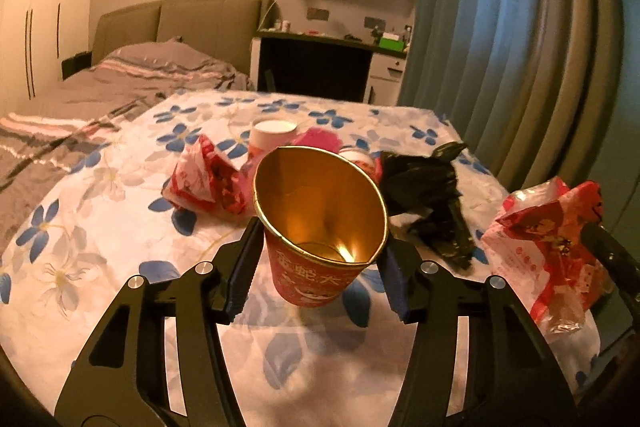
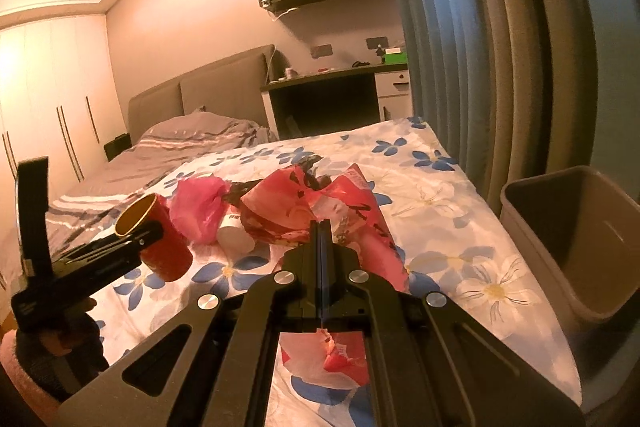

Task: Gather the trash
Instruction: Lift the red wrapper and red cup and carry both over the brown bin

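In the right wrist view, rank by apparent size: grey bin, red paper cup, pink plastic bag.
1. grey bin, largest, though nearest the camera
2. and 3. red paper cup and pink plastic bag: look alike, no ranking

A red cup [image 1: 316, 267] with gold lining sits above a white cloth [image 1: 120, 227] with blue flowers.

Left claw [image 1: 320, 259] clamped halfway, right claw [image 2: 322, 227] fully closed, both angled downward.

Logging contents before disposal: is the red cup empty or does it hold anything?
Empty, it seems. The left wrist view looks straight into the red cup: bare gold wall and bottom, only light reflections, no liquid or trash.
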Demonstrator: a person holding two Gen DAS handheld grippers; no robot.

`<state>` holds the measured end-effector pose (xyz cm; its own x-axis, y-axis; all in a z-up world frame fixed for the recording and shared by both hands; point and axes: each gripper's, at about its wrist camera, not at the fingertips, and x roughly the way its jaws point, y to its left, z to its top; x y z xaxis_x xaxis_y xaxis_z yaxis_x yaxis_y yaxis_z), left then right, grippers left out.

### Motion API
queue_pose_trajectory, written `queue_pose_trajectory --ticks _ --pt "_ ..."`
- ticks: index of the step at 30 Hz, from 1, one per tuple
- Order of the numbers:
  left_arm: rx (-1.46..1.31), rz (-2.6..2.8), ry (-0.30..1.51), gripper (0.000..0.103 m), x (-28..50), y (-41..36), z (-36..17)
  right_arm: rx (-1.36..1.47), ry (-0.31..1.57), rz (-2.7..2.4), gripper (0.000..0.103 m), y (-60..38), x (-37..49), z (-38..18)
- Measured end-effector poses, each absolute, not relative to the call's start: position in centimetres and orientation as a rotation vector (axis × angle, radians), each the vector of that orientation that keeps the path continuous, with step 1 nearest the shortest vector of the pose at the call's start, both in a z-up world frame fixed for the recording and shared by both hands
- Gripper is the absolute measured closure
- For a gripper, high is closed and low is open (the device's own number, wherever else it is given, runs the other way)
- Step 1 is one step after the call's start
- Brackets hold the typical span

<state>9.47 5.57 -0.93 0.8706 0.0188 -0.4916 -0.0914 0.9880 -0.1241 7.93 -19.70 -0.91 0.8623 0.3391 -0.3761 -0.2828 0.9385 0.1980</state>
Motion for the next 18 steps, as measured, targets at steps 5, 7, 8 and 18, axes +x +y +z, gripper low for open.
queue_pose_trajectory --ticks 5,7,8,18 --pt "-0.137 0.032 0.498 0.049 8.7 4.3 -0.3 0.144 0.404 0.321 0.102 -20.4 7.0 -0.6" --pt "-0.133 0.019 0.494 0.049 8.5 3.8 -0.1 0.144 0.398 0.317 0.102 -20.7 6.9 -0.5" --pt "-0.131 0.014 0.492 0.049 8.4 3.5 0.0 0.146 0.393 0.313 0.102 -21.0 6.7 -0.4" --pt "-0.096 -0.08 0.49 0.049 8.3 -0.3 0.5 0.163 0.366 0.264 0.102 -23.0 5.8 0.0"
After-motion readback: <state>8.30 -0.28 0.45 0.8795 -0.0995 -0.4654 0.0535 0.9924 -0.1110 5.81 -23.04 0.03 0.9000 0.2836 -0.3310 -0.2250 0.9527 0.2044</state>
